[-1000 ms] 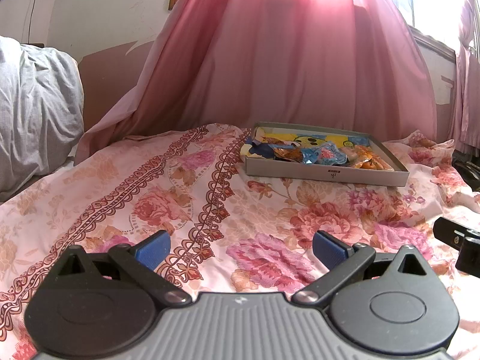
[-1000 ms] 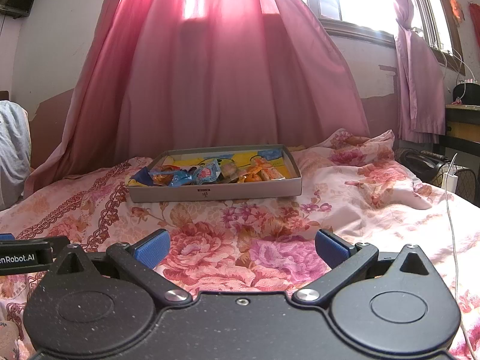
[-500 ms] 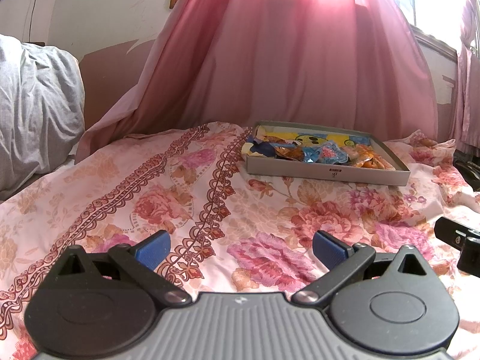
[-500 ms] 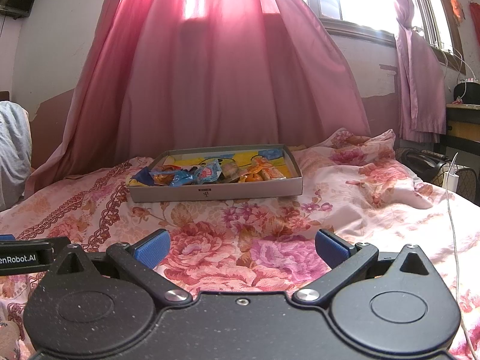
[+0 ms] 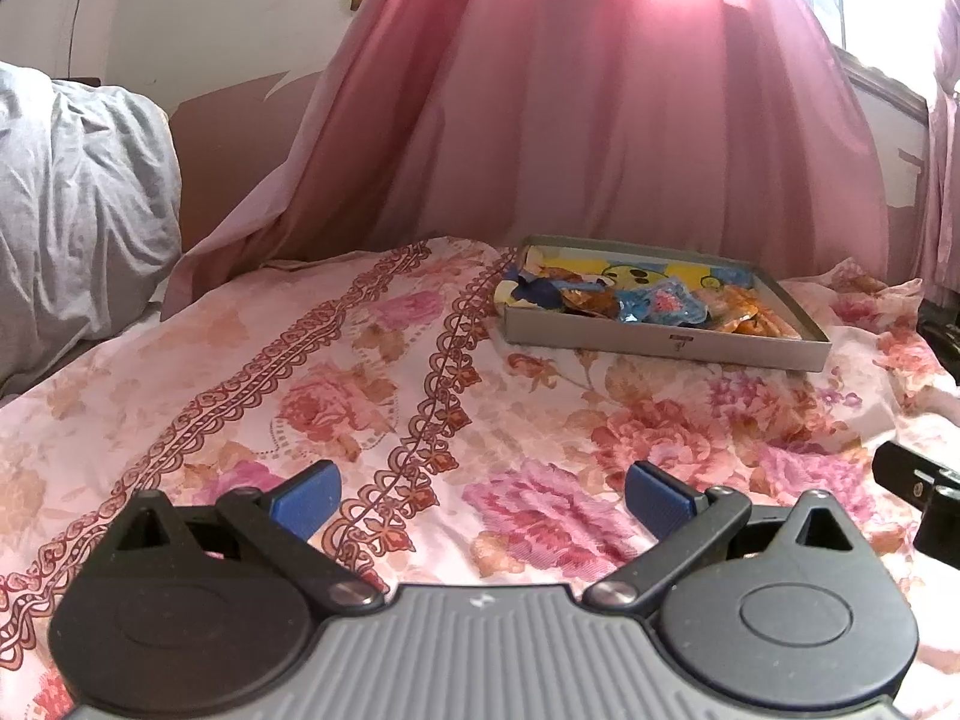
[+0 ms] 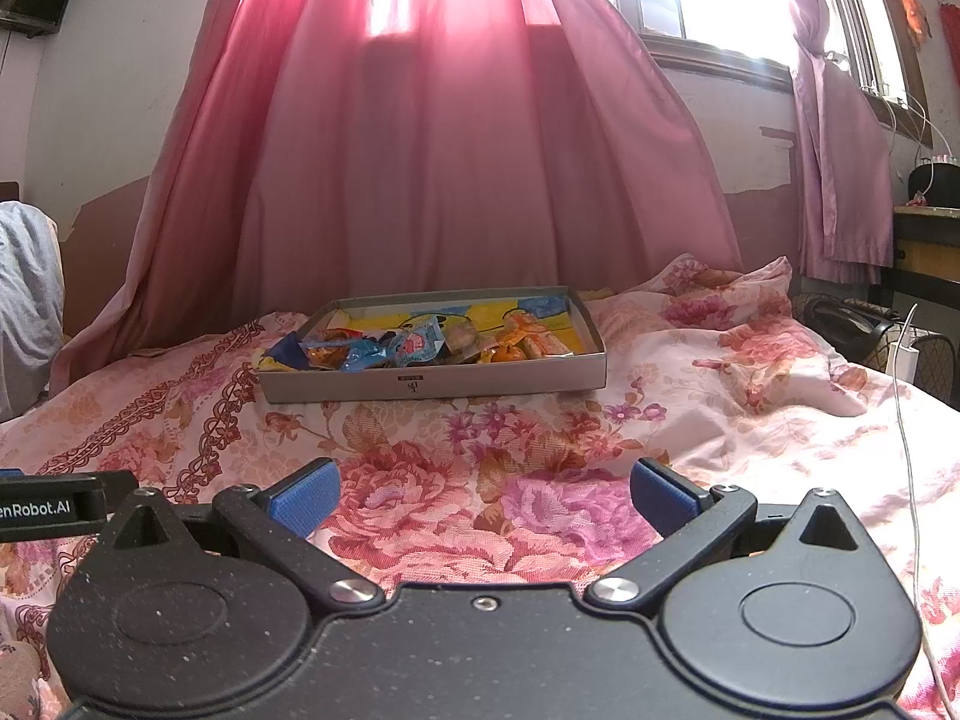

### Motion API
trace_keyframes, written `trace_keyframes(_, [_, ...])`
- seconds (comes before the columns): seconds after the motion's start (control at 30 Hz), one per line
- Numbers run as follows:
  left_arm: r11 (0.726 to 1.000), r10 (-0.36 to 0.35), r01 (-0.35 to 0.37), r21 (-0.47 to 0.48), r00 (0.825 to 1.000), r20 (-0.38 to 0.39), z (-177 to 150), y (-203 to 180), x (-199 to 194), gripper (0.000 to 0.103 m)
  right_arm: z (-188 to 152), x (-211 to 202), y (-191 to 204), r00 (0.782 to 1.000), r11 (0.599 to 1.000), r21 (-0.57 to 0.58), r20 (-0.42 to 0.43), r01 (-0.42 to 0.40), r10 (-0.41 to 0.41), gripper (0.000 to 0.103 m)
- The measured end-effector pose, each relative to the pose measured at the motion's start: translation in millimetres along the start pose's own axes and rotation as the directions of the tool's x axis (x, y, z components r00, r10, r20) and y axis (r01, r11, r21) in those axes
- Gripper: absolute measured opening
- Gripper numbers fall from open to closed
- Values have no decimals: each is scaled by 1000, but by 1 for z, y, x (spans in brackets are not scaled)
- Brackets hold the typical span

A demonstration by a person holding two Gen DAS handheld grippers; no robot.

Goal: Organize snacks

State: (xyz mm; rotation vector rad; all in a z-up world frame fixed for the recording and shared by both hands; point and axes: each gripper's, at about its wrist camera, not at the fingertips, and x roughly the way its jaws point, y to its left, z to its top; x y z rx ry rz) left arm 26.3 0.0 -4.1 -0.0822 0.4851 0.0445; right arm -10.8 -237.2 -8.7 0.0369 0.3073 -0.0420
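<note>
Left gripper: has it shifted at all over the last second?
Barely. The left gripper has turned very slightly left: in its own view the grey box and the folded grey bedding have both drifted slightly right. Its jaws stay wide open over the floral sheet.

Matt grey cardboard box (image 6: 432,385), glossy crinkled plastic snack wrappers (image 6: 384,351) inside. Soft woven floral bedsheet (image 5: 372,384) beneath, thin sheer pink cloth curtain (image 6: 456,168) behind. Left gripper (image 5: 483,498): matt ribbed plastic, textured blue pads (image 5: 654,498), shiny metal pivots.

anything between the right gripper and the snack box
Only bare floral bedsheet lies between the open right gripper and the snack box, seen in the right wrist view.
</note>
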Motion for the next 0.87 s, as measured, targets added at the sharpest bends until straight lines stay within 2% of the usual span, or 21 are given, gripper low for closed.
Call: trace_keyframes(0.87, [1000, 12, -12, 13, 1000, 0, 0, -2, 1, 102, 0, 0, 1, 1000, 1000, 1, -2, 1, -1, 102])
